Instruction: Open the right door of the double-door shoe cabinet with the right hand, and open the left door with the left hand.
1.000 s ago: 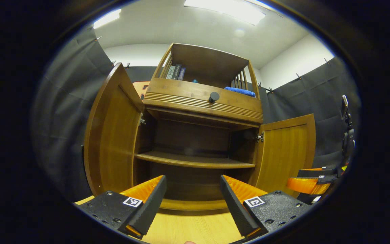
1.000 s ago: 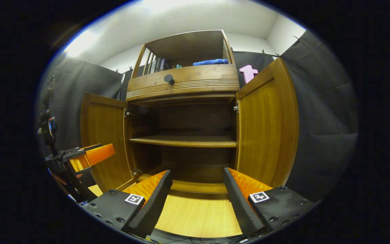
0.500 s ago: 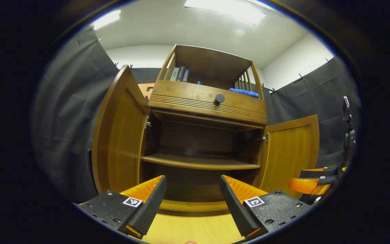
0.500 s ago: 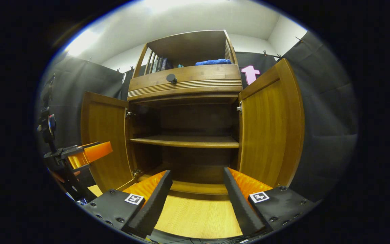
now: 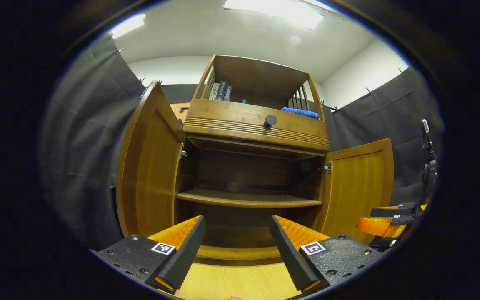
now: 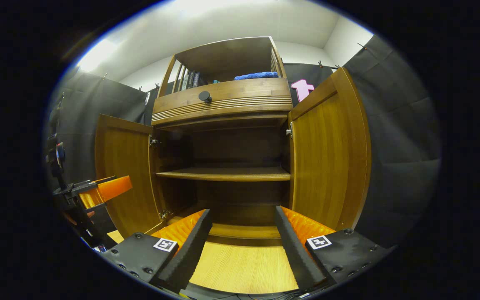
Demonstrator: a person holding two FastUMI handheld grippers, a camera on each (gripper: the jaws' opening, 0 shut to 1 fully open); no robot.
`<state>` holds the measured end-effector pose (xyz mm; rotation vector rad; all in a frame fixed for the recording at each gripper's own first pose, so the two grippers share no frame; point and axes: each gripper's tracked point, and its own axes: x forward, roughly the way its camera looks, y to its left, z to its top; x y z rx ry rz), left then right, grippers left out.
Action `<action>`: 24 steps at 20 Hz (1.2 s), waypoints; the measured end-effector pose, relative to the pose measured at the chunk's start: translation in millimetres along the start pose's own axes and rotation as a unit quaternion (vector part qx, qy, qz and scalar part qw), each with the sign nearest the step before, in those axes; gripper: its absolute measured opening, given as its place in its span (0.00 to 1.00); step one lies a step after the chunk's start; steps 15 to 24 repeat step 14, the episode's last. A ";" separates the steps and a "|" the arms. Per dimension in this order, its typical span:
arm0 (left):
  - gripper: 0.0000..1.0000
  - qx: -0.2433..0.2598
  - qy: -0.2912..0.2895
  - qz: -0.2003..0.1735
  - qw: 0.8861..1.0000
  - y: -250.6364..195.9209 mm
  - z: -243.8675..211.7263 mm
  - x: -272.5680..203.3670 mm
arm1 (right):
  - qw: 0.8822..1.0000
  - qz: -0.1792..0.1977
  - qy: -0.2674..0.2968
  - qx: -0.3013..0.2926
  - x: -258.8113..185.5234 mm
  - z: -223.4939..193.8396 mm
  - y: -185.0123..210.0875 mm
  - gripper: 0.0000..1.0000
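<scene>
The wooden shoe cabinet (image 5: 256, 129) (image 6: 223, 104) stands with both doors swung wide. In the left gripper view the left door (image 5: 148, 166) is near on the left and the right door (image 5: 358, 187) is farther off on the right. In the right gripper view the right door (image 6: 327, 154) is near and the left door (image 6: 123, 171) is farther off. My left gripper (image 5: 236, 246) is open and holds nothing, a short way in front of the cabinet floor. My right gripper (image 6: 242, 243) is open too, with nothing between its fingers.
An inner shelf (image 5: 248, 199) (image 6: 223, 174) crosses the dark cabinet interior. Above is a drawer front with a black knob (image 5: 270, 121) (image 6: 203, 96), and books (image 5: 220, 90) and a blue cloth (image 5: 299, 112) on the top shelf. Light wooden floor (image 6: 244, 266) lies in front. Black cloth walls surround the cabinet.
The left gripper's view has shifted slightly, with the cabinet sliding right in it. The right gripper's view has drifted a little. Both doors stay wide and both grippers stay open.
</scene>
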<state>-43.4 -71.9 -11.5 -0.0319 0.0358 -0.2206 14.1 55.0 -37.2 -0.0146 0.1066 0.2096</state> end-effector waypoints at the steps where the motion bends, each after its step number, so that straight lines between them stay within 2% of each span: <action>1: 0.92 0.001 -0.003 0.000 1.000 -0.4 1.9 -0.8 | 1.000 -0.001 0.000 0.002 -0.2 -0.7 0.0 0.94; 7: 0.95 -0.003 -0.001 -0.009 1.000 -3.9 1.7 1.1 | 1.000 -0.007 0.002 -0.006 -6.0 -1.0 -0.2 0.94; 9: 0.91 -0.003 -0.002 -0.010 1.000 -4.2 1.8 2.2 | 1.000 -0.010 0.003 -0.004 -4.3 -2.3 -1.0 0.98; 10: 0.94 -0.001 -0.004 -0.012 1.000 -4.0 3.5 2.8 | 1.000 -0.011 0.001 -0.003 -4.3 -1.8 -1.2 0.98; 11: 0.94 0.001 -0.005 -0.012 1.000 -3.6 4.3 2.7 | 1.000 -0.014 -0.001 0.000 -3.1 -0.8 -1.9 0.94; 12: 0.92 0.002 -0.004 -0.012 1.000 -2.9 4.3 2.4 | 1.000 -0.016 -0.001 0.000 -2.3 -1.1 -1.7 0.94; 13: 0.95 0.004 -0.005 -0.013 1.000 -2.8 5.3 2.0 | 1.000 -0.016 -0.003 0.000 -2.2 0.1 -1.3 0.94; 24: 0.94 0.004 -0.007 -0.013 1.000 -1.6 6.1 1.2 | 1.000 -0.016 -0.005 -0.001 -1.9 1.7 -0.1 0.94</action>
